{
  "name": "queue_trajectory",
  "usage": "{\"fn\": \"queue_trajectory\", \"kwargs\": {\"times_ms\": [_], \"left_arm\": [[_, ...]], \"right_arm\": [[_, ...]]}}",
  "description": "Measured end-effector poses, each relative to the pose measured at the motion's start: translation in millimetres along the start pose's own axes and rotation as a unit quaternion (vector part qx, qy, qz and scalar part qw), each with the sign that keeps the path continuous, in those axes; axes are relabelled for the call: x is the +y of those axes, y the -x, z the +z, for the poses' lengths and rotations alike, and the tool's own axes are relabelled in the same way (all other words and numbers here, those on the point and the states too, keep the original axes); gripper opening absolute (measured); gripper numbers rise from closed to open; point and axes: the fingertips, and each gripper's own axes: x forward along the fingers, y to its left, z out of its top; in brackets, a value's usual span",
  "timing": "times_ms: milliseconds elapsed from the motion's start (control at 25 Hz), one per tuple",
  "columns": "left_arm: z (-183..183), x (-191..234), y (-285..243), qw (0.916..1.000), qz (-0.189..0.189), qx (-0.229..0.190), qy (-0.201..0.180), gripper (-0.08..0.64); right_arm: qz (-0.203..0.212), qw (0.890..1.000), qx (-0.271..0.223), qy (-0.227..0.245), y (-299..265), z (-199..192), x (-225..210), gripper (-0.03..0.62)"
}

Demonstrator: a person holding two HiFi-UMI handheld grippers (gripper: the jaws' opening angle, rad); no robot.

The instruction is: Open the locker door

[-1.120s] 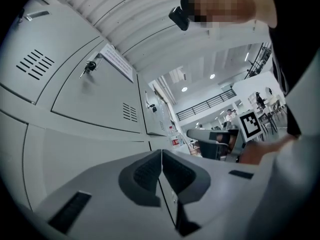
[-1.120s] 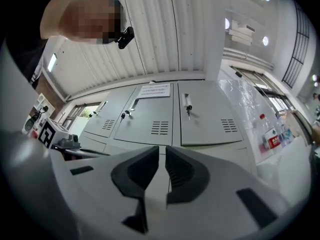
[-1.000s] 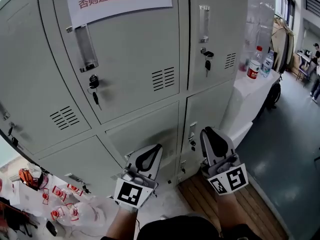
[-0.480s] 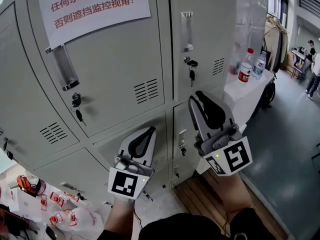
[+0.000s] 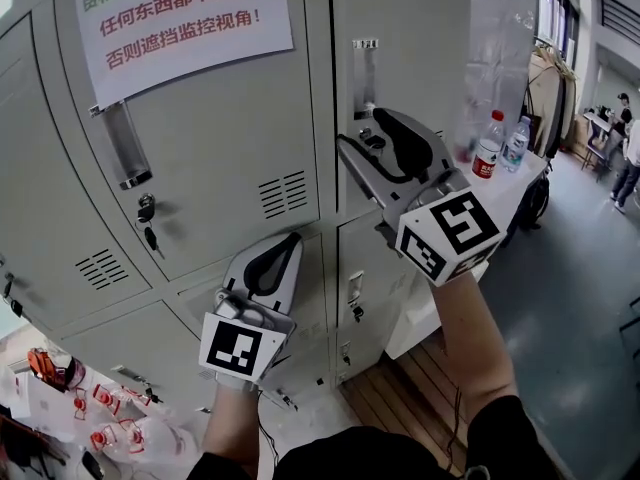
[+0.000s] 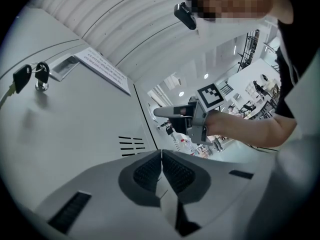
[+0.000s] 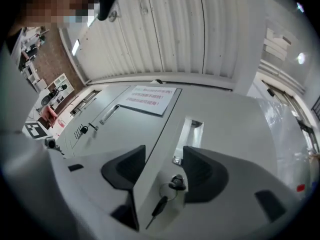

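The grey upper-right locker door [image 5: 400,38] has a recessed handle [image 5: 362,68] and, below it, a lock with a key [image 7: 176,183]. My right gripper [image 5: 362,133] is raised to that lock. Its jaws are opening; in the right gripper view [image 7: 164,151] the lock and its hanging key lie between the pads, which do not press on them. My left gripper [image 5: 290,240] is lower, in front of the lower locker door [image 5: 300,308], shut with nothing in it. The left gripper view [image 6: 161,156] shows its pads together.
A paper notice [image 5: 180,18] is stuck on the upper-left door, which has its own keyed lock [image 5: 147,213]. Two bottles [image 5: 488,143] stand on a white counter [image 5: 520,183] at right. Red-and-white clutter [image 5: 90,418] lies at the lower left. A person [image 5: 630,133] stands far right.
My right gripper rose from the lower lockers to the upper-right door's lock and its jaws parted. The left gripper stayed low and shut.
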Motion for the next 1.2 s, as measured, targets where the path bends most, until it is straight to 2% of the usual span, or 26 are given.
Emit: {"fn": "queue_trajectory", "kwargs": {"times_ms": [400,800,1000,1200], "left_arm": [[2,4,4,0.9999,0.01,0.002,-0.006,0.023],[0,5,13,0.9998,0.018,0.009,0.0,0.023],[-7,4,16,0.9996,0.016,0.021,0.005,0.023],[-8,-5,12,0.9998,0.003,0.015,0.014,0.023]], "right_arm": [[0.014,0.998,0.03,-0.047,-28,-6,-11,0.238],[0.007,0.997,0.025,-0.071,-31,-8,-14,0.235],[-0.015,0.998,0.022,-0.061,-19,-3,-23,0.151],[-0.025,0.998,0.024,-0.049,-1,6,-23,0.147]]}}
